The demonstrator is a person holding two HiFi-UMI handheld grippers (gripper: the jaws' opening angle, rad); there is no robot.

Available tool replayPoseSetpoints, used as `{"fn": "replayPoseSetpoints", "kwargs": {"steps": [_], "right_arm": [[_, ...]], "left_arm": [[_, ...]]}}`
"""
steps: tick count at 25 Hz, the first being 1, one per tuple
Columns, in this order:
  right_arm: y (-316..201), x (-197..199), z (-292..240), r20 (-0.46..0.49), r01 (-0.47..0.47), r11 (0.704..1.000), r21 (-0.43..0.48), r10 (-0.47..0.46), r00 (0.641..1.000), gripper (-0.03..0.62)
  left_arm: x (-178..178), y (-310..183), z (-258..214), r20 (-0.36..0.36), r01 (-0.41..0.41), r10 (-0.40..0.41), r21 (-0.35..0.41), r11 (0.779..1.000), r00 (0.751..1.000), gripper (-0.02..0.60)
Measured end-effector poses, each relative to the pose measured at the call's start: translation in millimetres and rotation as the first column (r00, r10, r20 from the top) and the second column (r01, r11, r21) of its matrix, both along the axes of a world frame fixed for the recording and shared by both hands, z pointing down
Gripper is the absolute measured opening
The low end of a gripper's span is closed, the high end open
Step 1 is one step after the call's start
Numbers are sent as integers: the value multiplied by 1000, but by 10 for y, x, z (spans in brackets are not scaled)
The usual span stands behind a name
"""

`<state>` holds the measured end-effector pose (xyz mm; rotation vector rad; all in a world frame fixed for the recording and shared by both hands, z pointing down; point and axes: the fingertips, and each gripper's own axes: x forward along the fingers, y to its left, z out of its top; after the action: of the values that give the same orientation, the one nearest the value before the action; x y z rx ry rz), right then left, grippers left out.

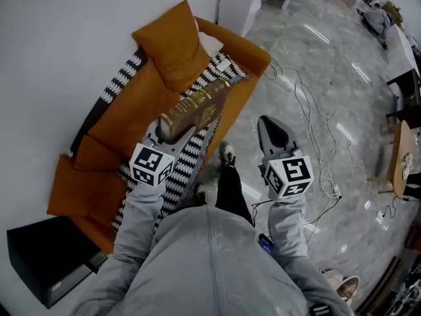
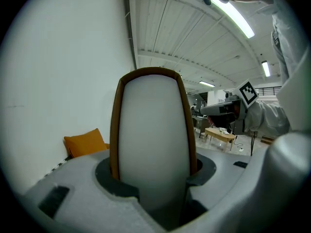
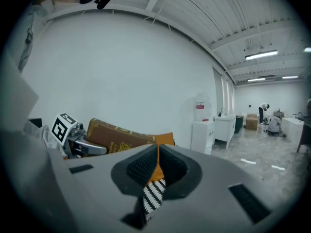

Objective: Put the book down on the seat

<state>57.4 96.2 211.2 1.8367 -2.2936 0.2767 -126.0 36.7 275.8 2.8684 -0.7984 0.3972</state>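
Currently mid-task. Left gripper (image 1: 163, 131): jaws set fairly wide and clamped on the near end of the book (image 1: 197, 106); its own view shows the pale page edge and brown cover filling the gap. Right gripper (image 3: 156, 150): jaws together, nothing held, off to the side over the floor (image 1: 316, 78). Book juts out from the left gripper, far end tilted up, over the striped throw (image 1: 189, 158) and orange seat (image 1: 128, 120); it appears to touch neither. Cushion (image 1: 172, 45) beyond. Done: book is at the sofa. Left: lower it flat onto the seat, release.
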Motion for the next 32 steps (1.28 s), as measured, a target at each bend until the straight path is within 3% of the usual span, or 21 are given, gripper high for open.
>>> {"fn": "replayPoseSetpoints", "kwargs": {"steps": [8, 15, 23, 32], "right_arm": [[-628, 279, 387, 53, 68, 994, -82, -63, 997, 31], [-1232, 613, 960, 99, 120, 972, -200, -102, 990, 31], [-1804, 780, 1590, 161, 154, 945, -288, -110, 981, 31], [-2142, 958, 2159, 189, 150, 920, -362, -85, 978, 31]], "left_arm": [[305, -500, 345, 29, 56, -53, -84, 995, 998, 244], [636, -1038, 862, 54, 115, -107, -182, 977, 993, 244], [826, -1588, 1487, 41, 197, -194, -304, 932, 980, 244], [946, -1852, 2132, 8, 245, -272, -457, 855, 962, 244]]}}
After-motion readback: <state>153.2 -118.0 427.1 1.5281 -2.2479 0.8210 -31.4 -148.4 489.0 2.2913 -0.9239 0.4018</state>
